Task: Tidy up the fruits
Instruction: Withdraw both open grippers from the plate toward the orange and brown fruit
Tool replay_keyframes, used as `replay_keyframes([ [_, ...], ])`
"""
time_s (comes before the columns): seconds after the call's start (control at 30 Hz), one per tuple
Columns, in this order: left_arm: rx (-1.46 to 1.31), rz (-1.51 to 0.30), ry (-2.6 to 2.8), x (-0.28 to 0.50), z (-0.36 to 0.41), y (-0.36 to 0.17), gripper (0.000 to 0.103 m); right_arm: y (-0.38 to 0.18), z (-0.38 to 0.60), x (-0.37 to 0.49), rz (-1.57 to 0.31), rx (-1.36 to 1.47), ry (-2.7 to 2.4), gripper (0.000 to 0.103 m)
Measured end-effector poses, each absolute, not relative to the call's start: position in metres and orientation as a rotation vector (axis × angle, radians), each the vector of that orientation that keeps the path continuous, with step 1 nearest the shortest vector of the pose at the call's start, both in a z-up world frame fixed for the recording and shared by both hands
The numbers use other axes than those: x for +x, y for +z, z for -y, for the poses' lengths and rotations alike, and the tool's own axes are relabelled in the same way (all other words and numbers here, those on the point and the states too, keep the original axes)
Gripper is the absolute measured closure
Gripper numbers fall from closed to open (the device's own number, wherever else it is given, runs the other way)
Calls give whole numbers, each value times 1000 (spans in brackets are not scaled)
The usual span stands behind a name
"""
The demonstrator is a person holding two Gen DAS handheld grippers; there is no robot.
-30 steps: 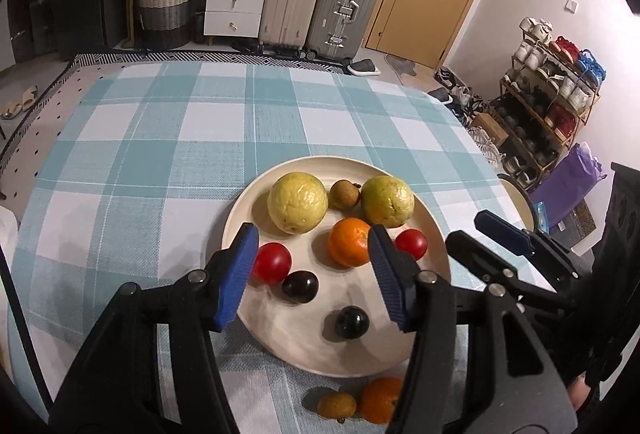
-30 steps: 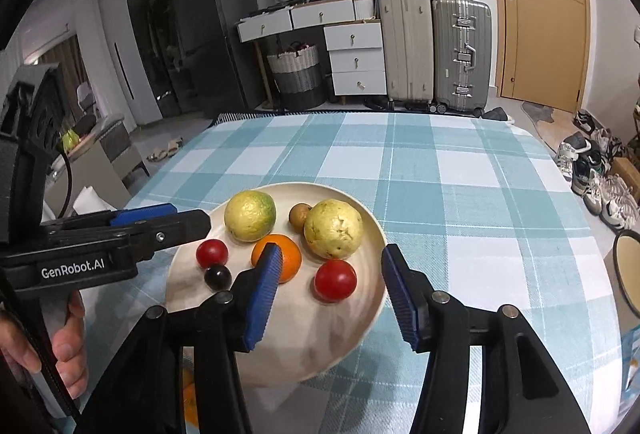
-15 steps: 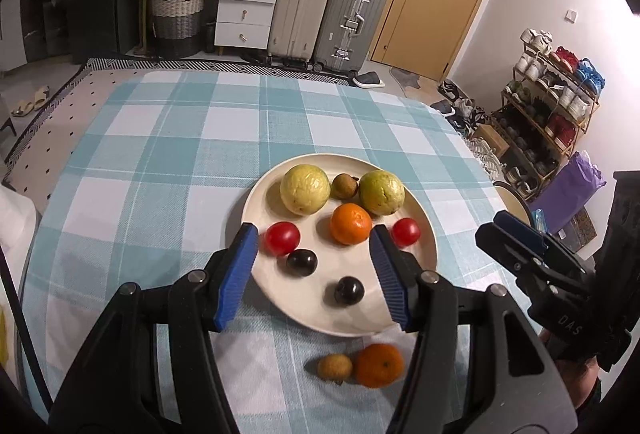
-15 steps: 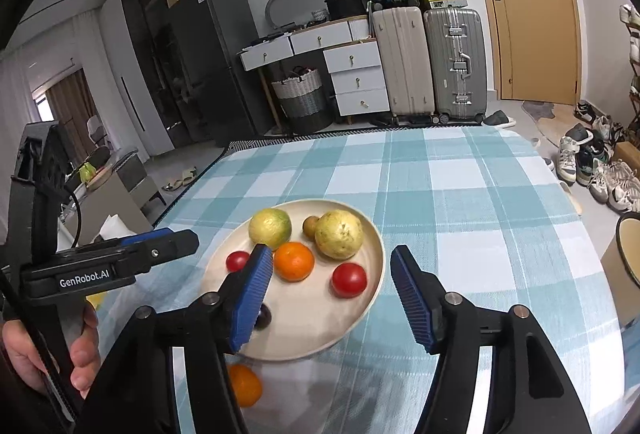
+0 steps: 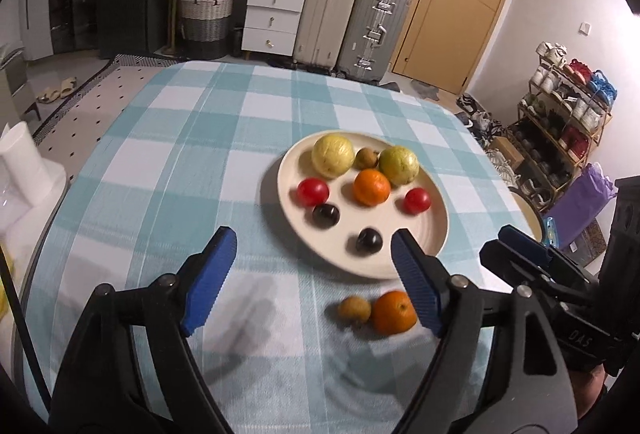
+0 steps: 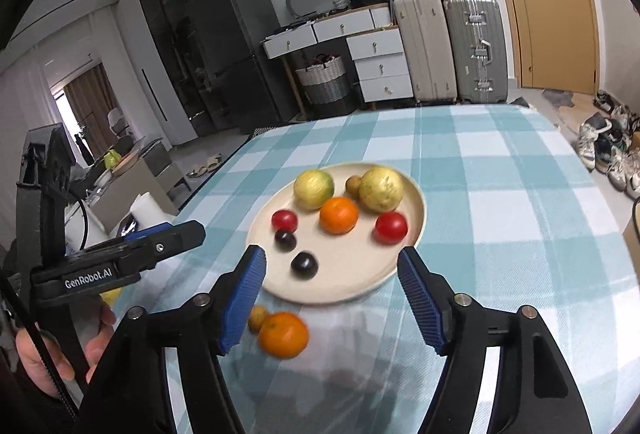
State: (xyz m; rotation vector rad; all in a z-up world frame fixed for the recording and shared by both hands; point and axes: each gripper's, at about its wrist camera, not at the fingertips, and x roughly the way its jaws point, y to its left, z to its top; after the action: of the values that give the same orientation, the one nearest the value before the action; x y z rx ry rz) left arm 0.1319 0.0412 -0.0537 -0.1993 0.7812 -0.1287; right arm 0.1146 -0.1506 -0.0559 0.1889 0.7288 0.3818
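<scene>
A table under a teal-and-white checked cloth fills both wrist views, and on it sits a round cream plate holding most of the fruit. Along the plate's far side lie two large yellow-green fruits, with a small brown fruit tucked between them and touching both. Just in front of that pair sits an orange, flanked by a red tomato to its left and a second red tomato to its right, each apart from it. Nearer still are two dark plums, separate from one another, the closer one near the plate's front rim. Off the plate, on the cloth just beyond its near edge, a second orange lies touching another small brown fruit on its left. The left gripper hovers above the cloth with its blue-padded jaws spreading apart and nothing between them; the loose orange sits just inside its right pad in the left wrist view. The right gripper likewise has its jaws widening with nothing pinched, the near rim of the plate showing in the gap. A hand grips the left tool's handle at the lower left of the right wrist view
</scene>
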Motion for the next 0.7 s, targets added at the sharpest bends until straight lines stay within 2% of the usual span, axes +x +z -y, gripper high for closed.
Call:
replay_keyframes([
  [0.13, -202, -809, -114, 122, -42, -66, 21, -65, 150, 107, -754, 220, 395, 26],
  [0.23, -204, -834, -106, 116, -44, -76, 20, -72, 149, 104, -781, 230, 400, 17],
  [0.47, -208, -865, -67, 104, -49, -91, 11, -84, 140, 95, -812, 227, 419, 17],
  [0.57, -208, -867, -53, 99, -51, -97, 3, -88, 138, 94, -825, 224, 421, 17],
  [0.7, -208, -871, -37, 93, -54, -105, 2, -94, 135, 95, -840, 223, 424, 17],
])
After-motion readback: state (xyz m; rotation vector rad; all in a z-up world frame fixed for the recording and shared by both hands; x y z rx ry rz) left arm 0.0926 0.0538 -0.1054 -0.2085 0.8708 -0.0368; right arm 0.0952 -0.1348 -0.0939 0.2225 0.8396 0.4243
